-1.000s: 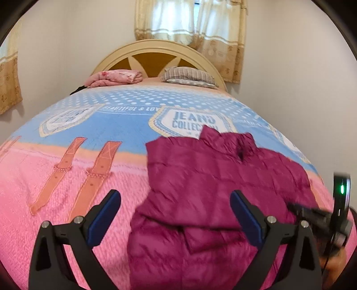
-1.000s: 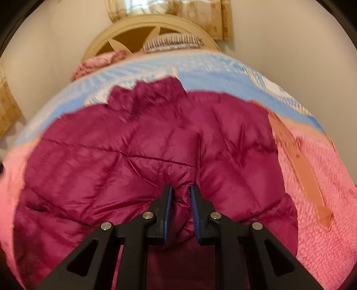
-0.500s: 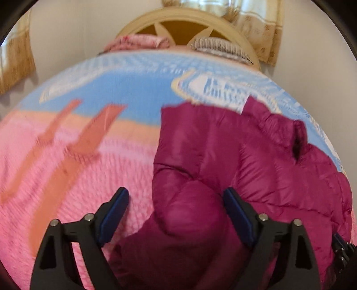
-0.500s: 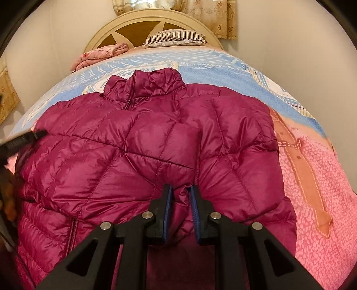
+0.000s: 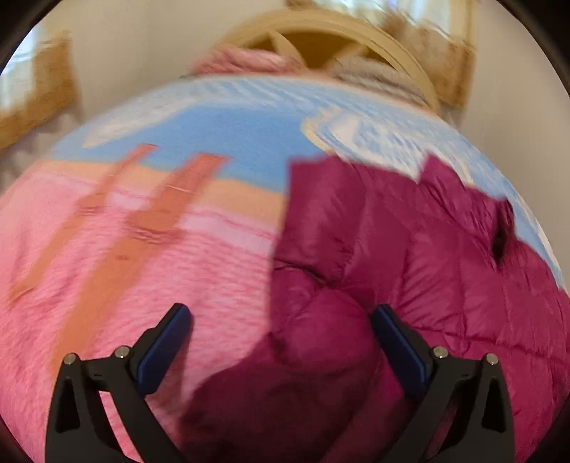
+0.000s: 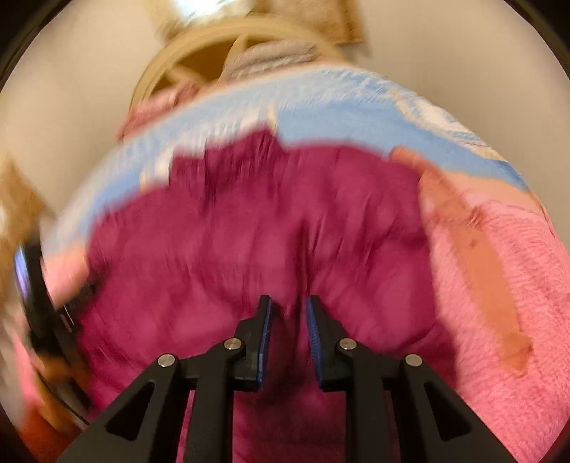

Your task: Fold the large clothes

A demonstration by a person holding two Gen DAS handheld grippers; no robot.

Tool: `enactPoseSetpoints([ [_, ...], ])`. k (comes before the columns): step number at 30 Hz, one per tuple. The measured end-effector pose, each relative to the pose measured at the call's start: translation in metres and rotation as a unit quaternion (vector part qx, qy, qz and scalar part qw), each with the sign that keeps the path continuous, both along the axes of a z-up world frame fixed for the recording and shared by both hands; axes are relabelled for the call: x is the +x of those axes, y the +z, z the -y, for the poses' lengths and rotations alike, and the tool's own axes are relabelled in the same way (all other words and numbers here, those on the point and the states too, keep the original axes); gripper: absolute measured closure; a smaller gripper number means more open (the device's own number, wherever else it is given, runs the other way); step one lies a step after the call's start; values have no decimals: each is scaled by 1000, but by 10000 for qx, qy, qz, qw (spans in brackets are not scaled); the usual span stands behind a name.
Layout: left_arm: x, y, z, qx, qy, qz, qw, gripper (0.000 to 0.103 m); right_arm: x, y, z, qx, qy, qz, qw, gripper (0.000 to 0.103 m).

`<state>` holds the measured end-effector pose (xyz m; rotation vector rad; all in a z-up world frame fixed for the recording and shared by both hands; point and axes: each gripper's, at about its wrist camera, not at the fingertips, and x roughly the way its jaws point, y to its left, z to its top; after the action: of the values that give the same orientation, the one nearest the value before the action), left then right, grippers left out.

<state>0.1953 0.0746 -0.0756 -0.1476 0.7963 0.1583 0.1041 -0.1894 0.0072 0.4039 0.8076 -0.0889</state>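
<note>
A magenta quilted puffer jacket (image 5: 409, 256) lies on the bed, collar toward the headboard. In the left wrist view it fills the right half, with a folded sleeve bulging between my fingers. My left gripper (image 5: 281, 320) is wide open, straddling that sleeve at the jacket's left edge. In the right wrist view the jacket (image 6: 249, 231) spreads across the middle, blurred by motion. My right gripper (image 6: 289, 313) is shut on a fold of the jacket near its lower part. The left gripper's body (image 6: 39, 302) shows at the left edge.
The bed cover (image 5: 124, 267) is pink near me and blue farther off, with orange strap prints. A cream headboard (image 5: 320, 32) with pillows stands at the far end. White walls and beige curtains surround the bed. The bed's right edge (image 6: 534, 249) is close to the jacket.
Both views have swung and blurred. My left gripper has dropped closer to the jacket's left sleeve, still open. My right gripper keeps its hold on the jacket fold and has moved with it.
</note>
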Motion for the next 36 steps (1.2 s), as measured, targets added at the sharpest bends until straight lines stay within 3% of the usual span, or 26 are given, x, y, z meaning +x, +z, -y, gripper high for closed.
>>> enactPoseSetpoints([
  [2, -12, 8, -5, 22, 176, 329, 9993, 0, 22, 21, 3, 37, -211, -36, 9998, 54],
  [4, -19, 12, -7, 26, 230, 496, 9985, 0, 52, 31, -2, 185, -96, -43, 9998, 46],
  [10, -33, 18, -13, -100, 230, 812, 9964, 0, 159, 14, -17, 683, -327, -456, 9961, 46],
  [15, -23, 14, -10, -178, 149, 682, 9974, 0, 219, -13, -20, 985, -593, -965, 9887, 46],
  [19, -20, 12, -9, -295, 118, 647, 9974, 0, 249, -23, -18, 951, -725, -1063, 9871, 46],
  [22, -18, 11, -8, -321, 129, 609, 9975, 0, 270, -38, -21, 1029, -607, -1470, 9819, 46],
  [26, -16, 9, -8, -339, 111, 557, 9978, 0, 276, -45, -27, 772, -470, -1732, 9807, 46],
  [27, -16, 9, -8, -344, 110, 555, 9978, 0, 274, -43, -30, 692, -378, -1756, 9813, 48],
  [29, -16, 8, -8, -338, 112, 542, 9979, 0, 267, -40, -32, 488, -271, -1816, 9818, 77],
  [30, -16, 8, -9, -341, 113, 537, 9979, 0, 262, -37, -31, 409, -258, -1843, 9817, 84],
  [32, -16, 8, -9, -344, 118, 535, 9979, 0, 250, -34, -25, 474, -230, -1835, 9816, 91],
  [36, -15, 8, -9, -353, 124, 515, 9980, 0, 220, -24, -10, 476, -263, -1800, 9822, 94],
])
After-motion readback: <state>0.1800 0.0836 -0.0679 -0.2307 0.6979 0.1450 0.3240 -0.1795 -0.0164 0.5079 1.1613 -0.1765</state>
